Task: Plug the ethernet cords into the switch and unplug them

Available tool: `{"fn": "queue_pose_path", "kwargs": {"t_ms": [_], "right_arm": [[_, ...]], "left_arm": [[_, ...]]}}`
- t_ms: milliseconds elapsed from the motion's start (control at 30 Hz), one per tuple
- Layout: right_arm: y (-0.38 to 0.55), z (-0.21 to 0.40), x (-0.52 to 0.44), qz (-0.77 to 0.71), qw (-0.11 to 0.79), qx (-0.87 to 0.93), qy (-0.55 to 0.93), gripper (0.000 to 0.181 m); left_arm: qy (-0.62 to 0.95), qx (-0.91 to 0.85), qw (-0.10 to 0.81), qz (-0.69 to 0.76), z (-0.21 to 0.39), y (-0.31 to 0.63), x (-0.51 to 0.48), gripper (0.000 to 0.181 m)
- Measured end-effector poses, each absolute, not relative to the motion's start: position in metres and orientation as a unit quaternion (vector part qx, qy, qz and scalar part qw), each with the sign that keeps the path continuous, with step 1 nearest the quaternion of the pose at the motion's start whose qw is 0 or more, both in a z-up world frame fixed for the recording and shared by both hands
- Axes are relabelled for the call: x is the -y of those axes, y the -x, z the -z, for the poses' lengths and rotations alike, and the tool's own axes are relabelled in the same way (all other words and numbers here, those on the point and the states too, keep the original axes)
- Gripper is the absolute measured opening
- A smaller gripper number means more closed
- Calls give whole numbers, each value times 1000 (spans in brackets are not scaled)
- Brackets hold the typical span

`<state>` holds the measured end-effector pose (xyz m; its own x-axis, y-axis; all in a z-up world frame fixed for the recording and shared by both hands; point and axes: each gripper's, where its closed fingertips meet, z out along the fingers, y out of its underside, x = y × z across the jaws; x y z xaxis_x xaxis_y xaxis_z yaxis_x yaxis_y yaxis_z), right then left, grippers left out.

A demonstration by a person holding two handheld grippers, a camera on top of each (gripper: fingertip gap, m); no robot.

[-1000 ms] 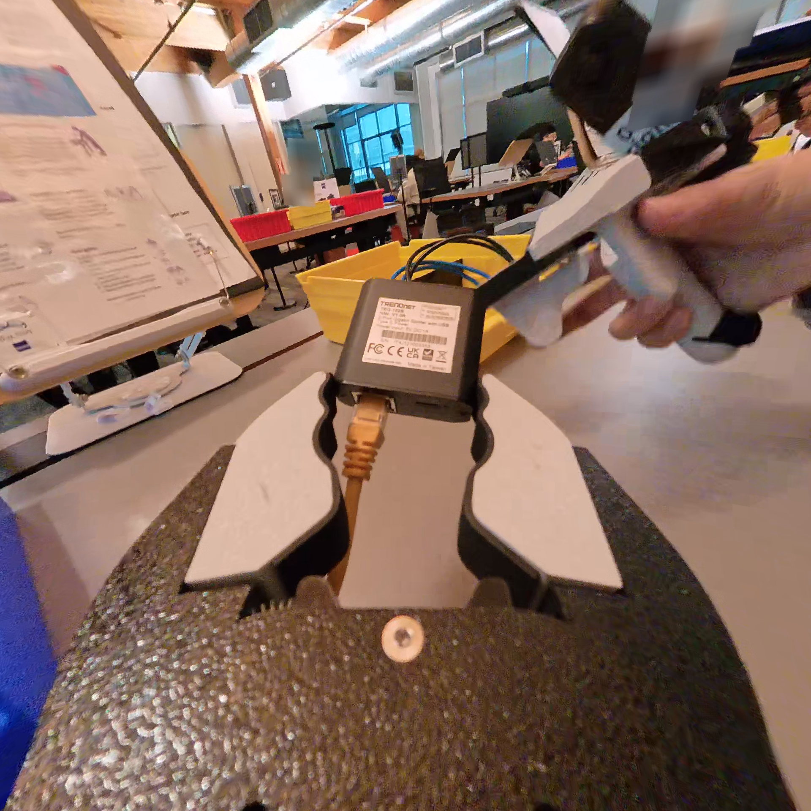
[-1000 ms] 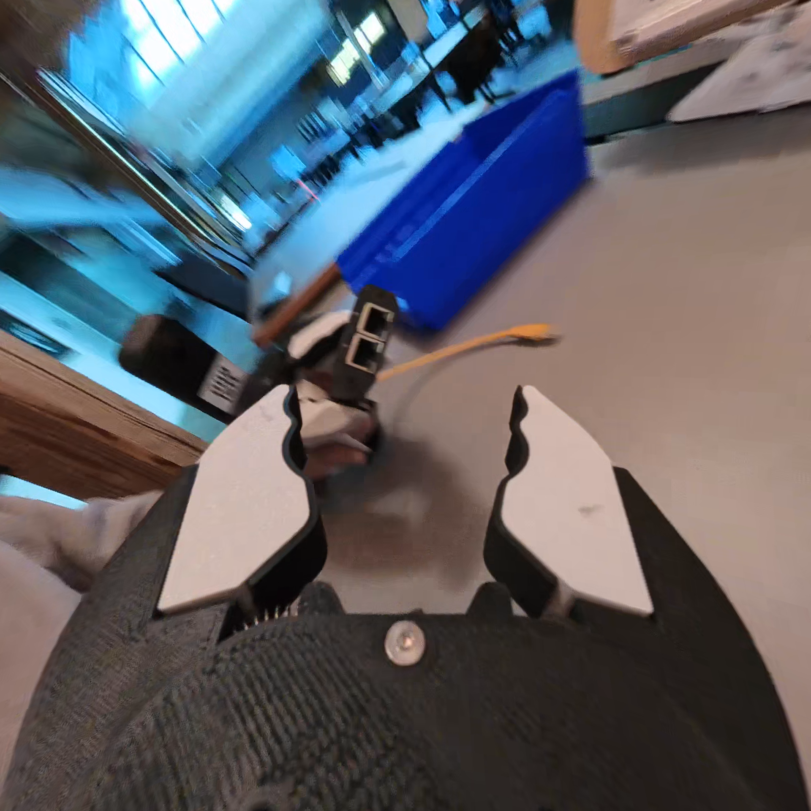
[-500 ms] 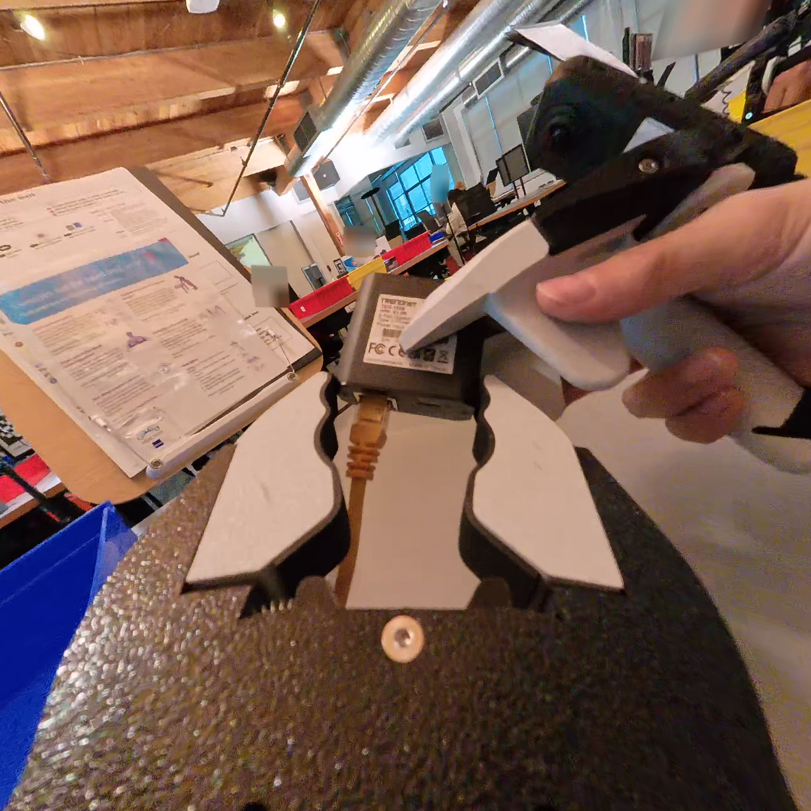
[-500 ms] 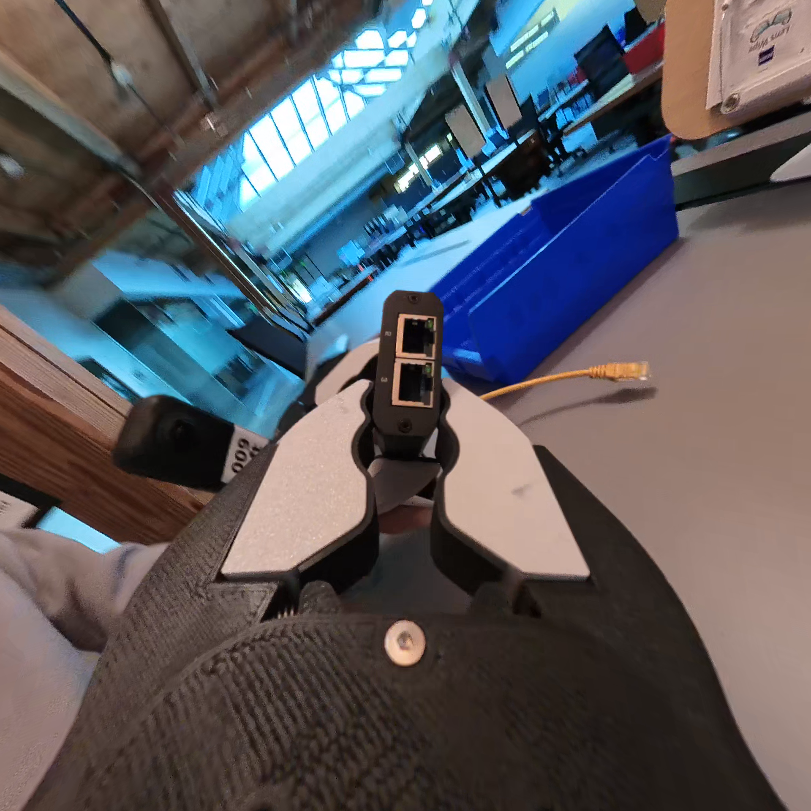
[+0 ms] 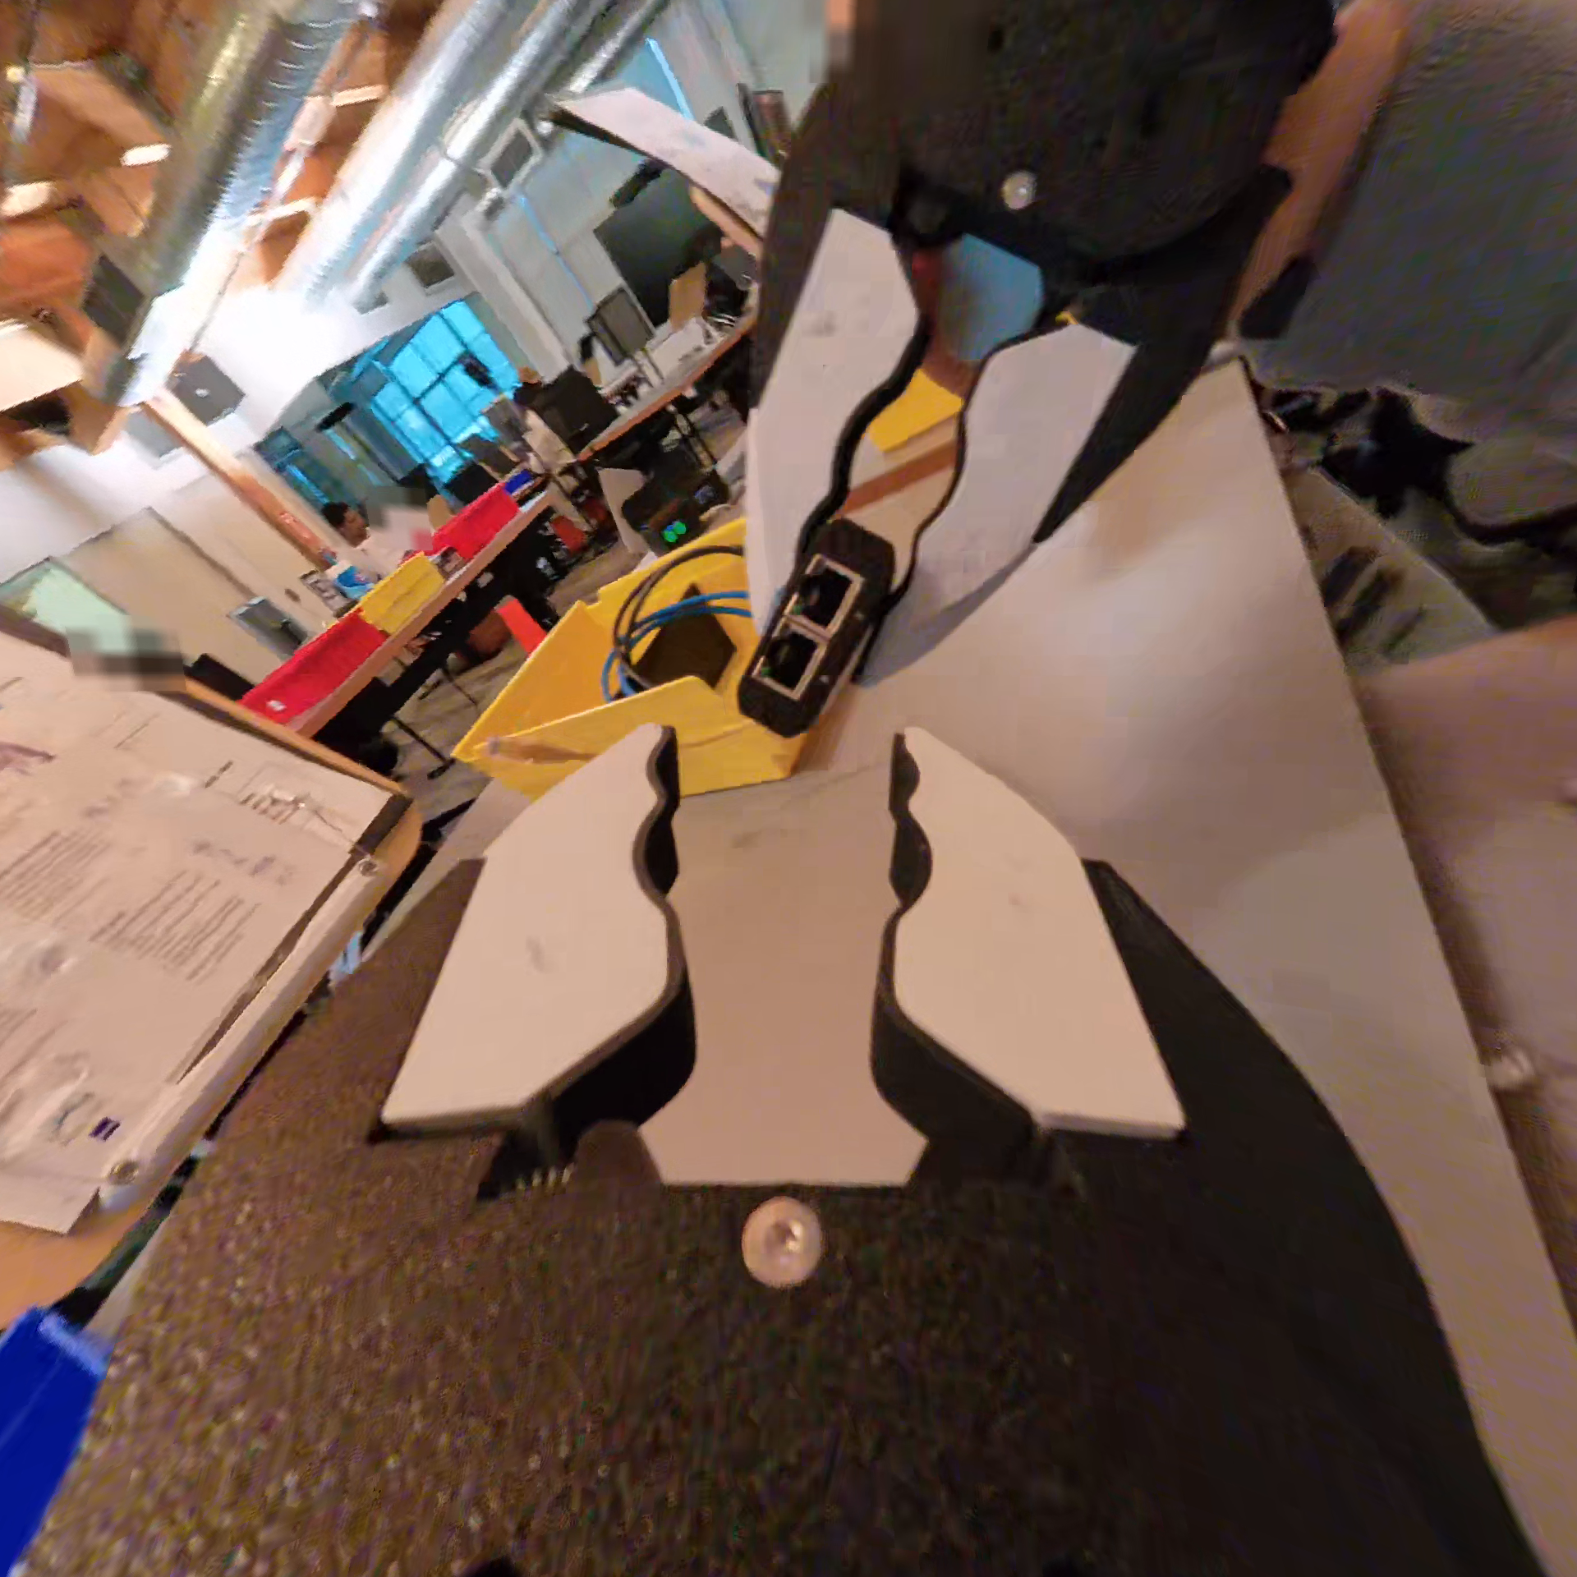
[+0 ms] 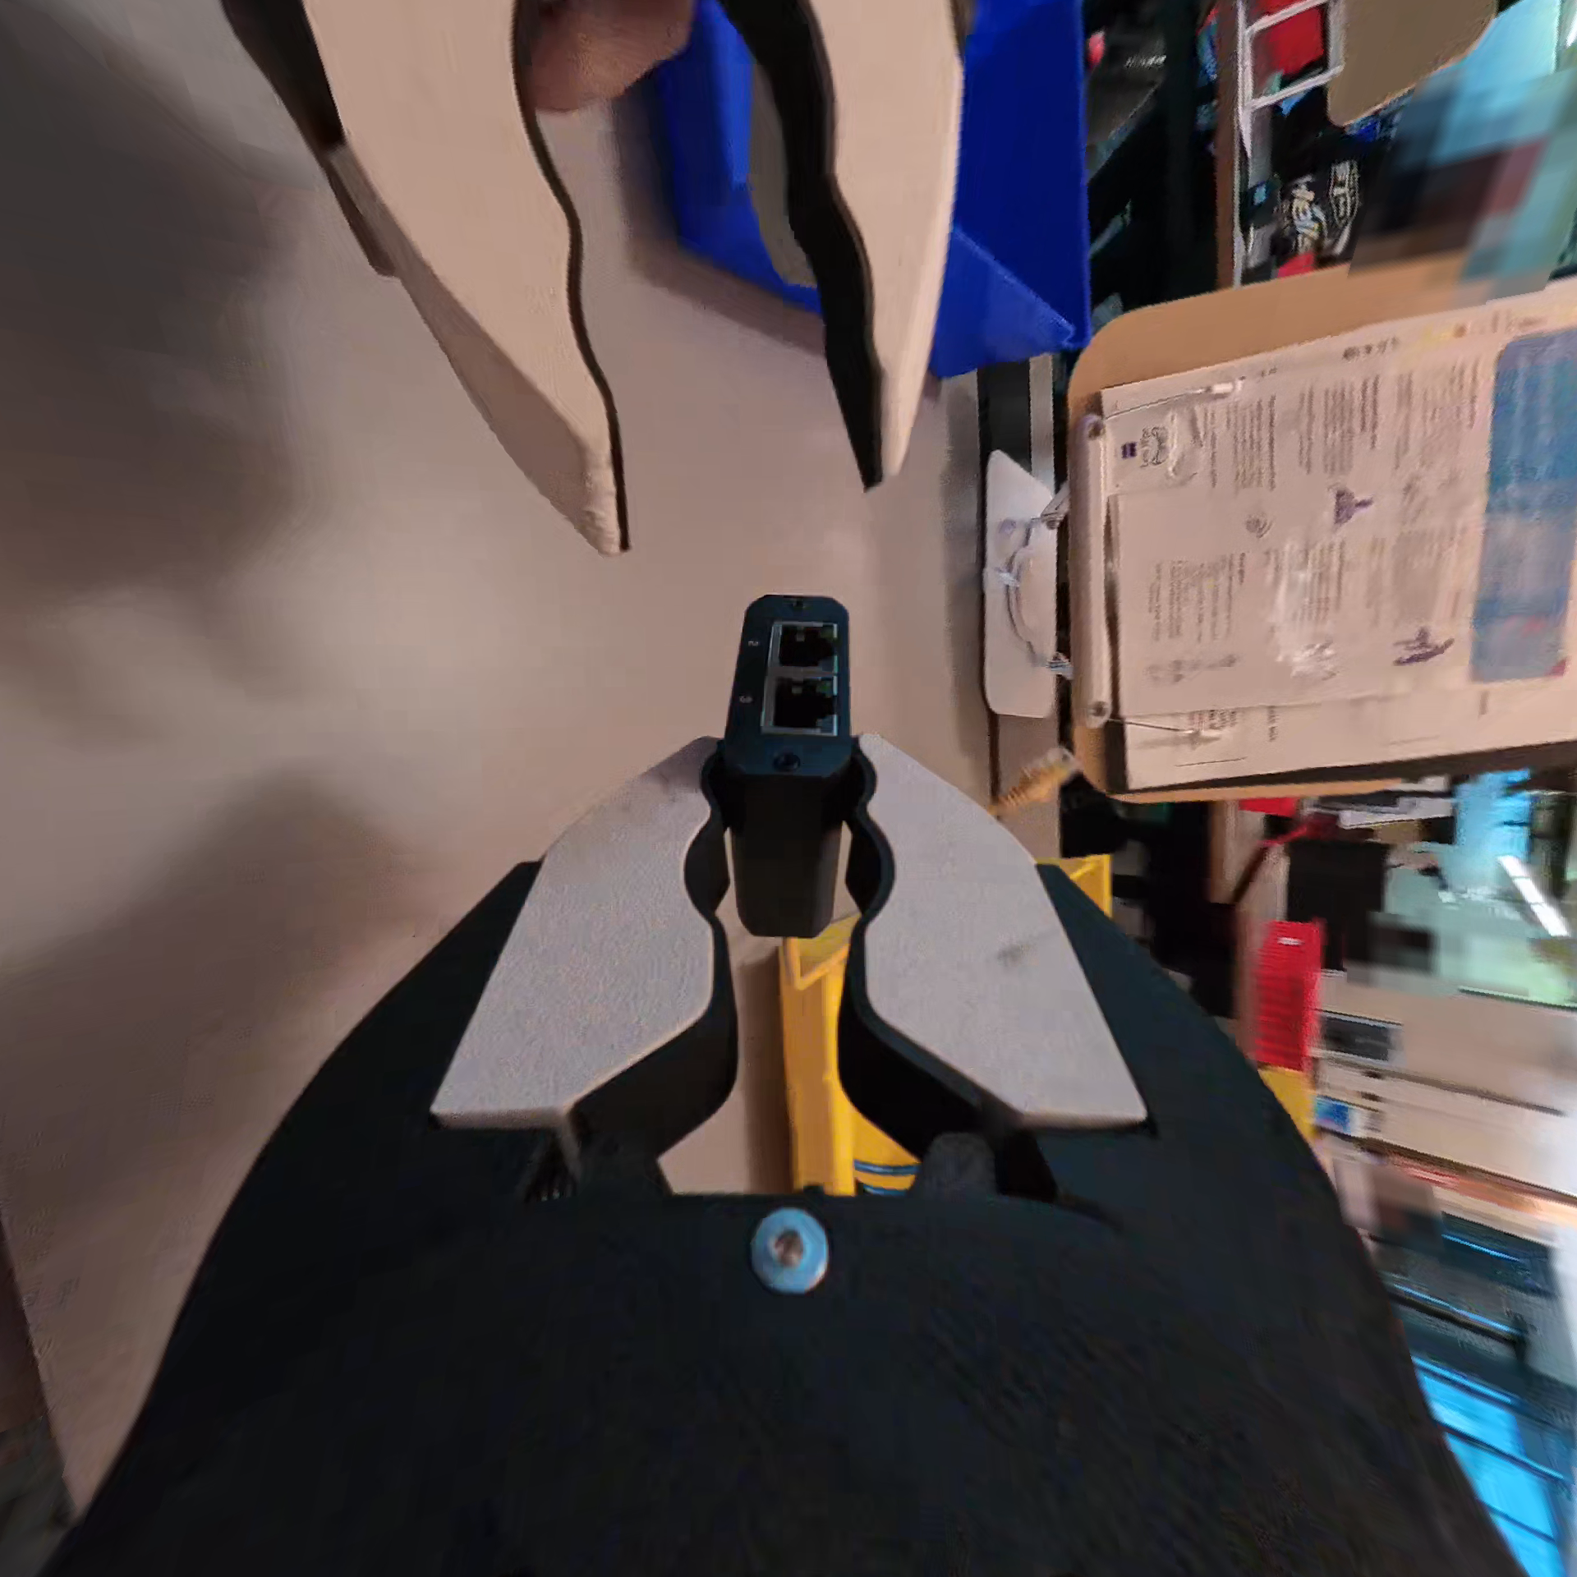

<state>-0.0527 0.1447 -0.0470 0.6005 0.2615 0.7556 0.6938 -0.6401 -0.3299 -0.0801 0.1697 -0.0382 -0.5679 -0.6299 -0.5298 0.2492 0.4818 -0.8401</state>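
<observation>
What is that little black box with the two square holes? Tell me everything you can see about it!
The small black plastic switch is a slim, rounded box. Its end face has two square, metal-rimmed ethernet ports stacked one above the other, both empty, plus a tiny round hole below them. The right gripper is clamped on its sides, its grey fingers pressing the body from both flanks, so the ports point outward toward the open left gripper. No cord touches it.
</observation>
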Motion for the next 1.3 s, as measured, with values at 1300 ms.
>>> {"fn": "queue_pose_path", "kwargs": {"t_ms": [1300], "right_arm": [[31,44,-175,628,221,364,651,63]], "left_arm": [[244,-729,376,518,60,57,-173,57]]}}
